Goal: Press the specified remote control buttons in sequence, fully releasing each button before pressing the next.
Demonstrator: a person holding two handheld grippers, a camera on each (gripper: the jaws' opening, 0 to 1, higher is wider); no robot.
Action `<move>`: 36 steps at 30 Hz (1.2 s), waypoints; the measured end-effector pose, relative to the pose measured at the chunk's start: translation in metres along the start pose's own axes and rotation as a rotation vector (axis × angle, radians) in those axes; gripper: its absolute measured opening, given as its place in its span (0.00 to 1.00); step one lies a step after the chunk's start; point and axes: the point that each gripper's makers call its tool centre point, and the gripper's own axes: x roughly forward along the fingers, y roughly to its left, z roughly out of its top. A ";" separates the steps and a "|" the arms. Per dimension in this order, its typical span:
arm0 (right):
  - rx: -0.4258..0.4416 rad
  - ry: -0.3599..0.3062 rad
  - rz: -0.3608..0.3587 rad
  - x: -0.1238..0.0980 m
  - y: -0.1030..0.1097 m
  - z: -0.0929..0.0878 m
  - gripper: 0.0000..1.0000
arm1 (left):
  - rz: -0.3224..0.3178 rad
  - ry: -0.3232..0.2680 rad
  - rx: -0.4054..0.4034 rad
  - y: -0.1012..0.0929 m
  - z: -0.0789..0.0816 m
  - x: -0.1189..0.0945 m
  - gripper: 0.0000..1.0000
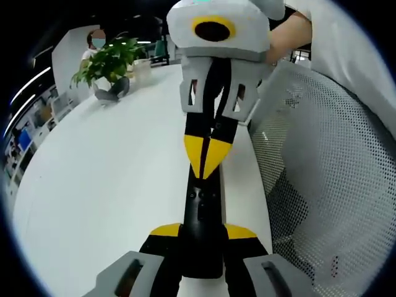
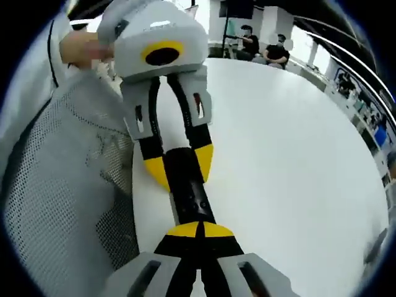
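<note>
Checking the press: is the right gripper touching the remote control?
Touching. In the left gripper view, the right gripper, jaws closed, rests its yellow tips on the remote control, with no gap showing.

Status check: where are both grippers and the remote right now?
Left gripper shut on remote, held over white table. Right gripper shut, tips down on remote's buttons. Mesh chair back alongside, not blocking.

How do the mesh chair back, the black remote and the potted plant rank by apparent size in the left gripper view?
1. Mesh chair back, largest by far.
2. Black remote, held in the left tool.
3. Potted plant, smallest, though it stands farthest away, so its true size is unsure.
</note>
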 end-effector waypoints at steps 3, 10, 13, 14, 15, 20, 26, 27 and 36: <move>-0.056 0.011 -0.018 0.001 0.003 0.001 0.00 | 0.003 -0.006 -0.002 0.000 0.000 0.000 0.24; -0.201 0.091 -0.031 0.004 0.005 0.001 0.00 | 0.006 -0.010 -0.007 -0.001 0.000 0.000 0.24; -0.214 0.118 -0.025 0.005 0.005 0.002 0.00 | 0.006 -0.014 -0.010 0.000 0.000 0.001 0.24; -0.259 0.134 -0.030 0.005 0.005 0.002 0.00 | 0.006 -0.013 -0.010 0.000 0.000 0.001 0.24; -0.269 0.143 -0.040 0.005 0.005 0.002 0.00 | 0.006 -0.011 -0.010 0.000 0.000 0.001 0.24; -0.215 0.164 -0.094 0.006 0.003 0.002 0.00 | 0.007 -0.016 -0.011 0.000 0.000 0.001 0.24; -0.097 0.081 -0.094 0.001 0.005 0.002 0.00 | 0.016 -0.003 -0.025 0.000 0.000 0.001 0.24; -0.094 0.076 -0.071 0.001 0.008 0.003 0.00 | 0.016 -0.004 -0.025 0.000 0.000 0.001 0.24; -0.160 0.101 -0.029 0.009 0.023 0.007 0.00 | 0.016 -0.023 -0.027 0.000 0.000 0.000 0.24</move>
